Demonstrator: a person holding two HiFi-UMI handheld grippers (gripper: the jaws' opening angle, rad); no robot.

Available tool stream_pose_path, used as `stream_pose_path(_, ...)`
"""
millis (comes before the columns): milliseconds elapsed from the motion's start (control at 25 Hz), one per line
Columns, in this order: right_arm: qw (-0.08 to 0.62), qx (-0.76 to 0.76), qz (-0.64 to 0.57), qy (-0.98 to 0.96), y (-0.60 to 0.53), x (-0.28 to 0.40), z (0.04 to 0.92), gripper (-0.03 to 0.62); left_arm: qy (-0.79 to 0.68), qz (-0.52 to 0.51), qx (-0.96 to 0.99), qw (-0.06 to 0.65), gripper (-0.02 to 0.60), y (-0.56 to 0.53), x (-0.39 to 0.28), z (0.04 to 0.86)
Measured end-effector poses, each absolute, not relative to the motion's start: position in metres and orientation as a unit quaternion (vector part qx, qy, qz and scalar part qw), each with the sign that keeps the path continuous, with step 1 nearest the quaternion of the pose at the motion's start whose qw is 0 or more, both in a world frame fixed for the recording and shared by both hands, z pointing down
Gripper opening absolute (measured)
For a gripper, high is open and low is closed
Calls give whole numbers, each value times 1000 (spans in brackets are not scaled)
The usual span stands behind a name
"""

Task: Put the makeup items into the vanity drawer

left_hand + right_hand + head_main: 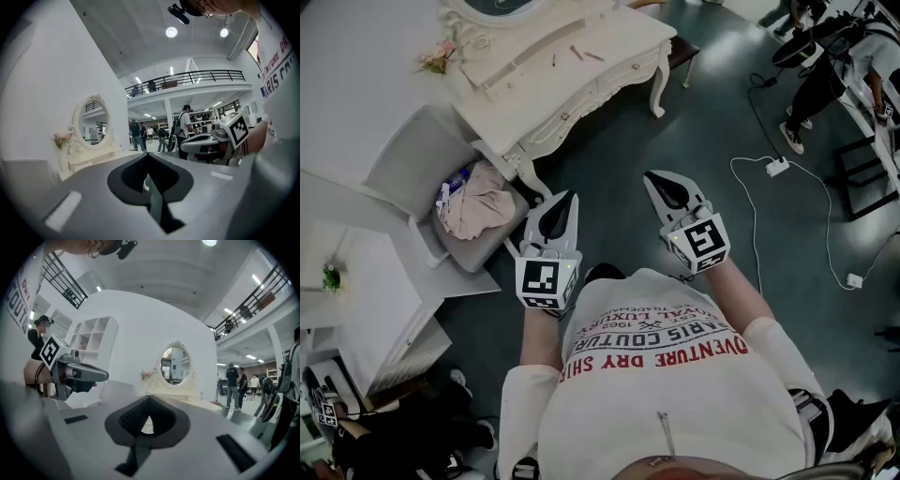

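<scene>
Vanity worktop (619,42) at 11 o'clock holds the makeup sticks (581,53), none stowed yet; left gripper (570,199) and right gripper (652,178) fingers clenched empty, well short of it.

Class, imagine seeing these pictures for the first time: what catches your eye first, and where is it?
The left gripper and right gripper, both shut and empty, point forward over the dark floor in the head view's middle. Beyond them at the top stands the ornate cream vanity, and a pink cloth bundle lies on the white chair beside it.
</scene>
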State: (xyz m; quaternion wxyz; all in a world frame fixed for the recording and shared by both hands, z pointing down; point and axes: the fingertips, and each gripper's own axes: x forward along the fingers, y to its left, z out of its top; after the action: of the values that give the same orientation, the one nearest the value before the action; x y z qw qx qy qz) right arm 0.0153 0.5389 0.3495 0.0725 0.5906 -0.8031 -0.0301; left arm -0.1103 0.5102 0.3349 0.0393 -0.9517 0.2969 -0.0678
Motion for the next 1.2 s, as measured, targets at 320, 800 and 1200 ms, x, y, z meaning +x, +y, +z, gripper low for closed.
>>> stream_pose_path(320,69,591,-27,-803,539,17,353,8,291,-67,-954,39,6,510,-106,336)
stream_pose_path(800,66,599,-13,-798,526,32,364,9,292,-72,-953,28,6,497,-98,344)
stream_pose_path(1200,78,593,22,-801,482,52,384,126,301,-91,-949,11,6,456,-92,358)
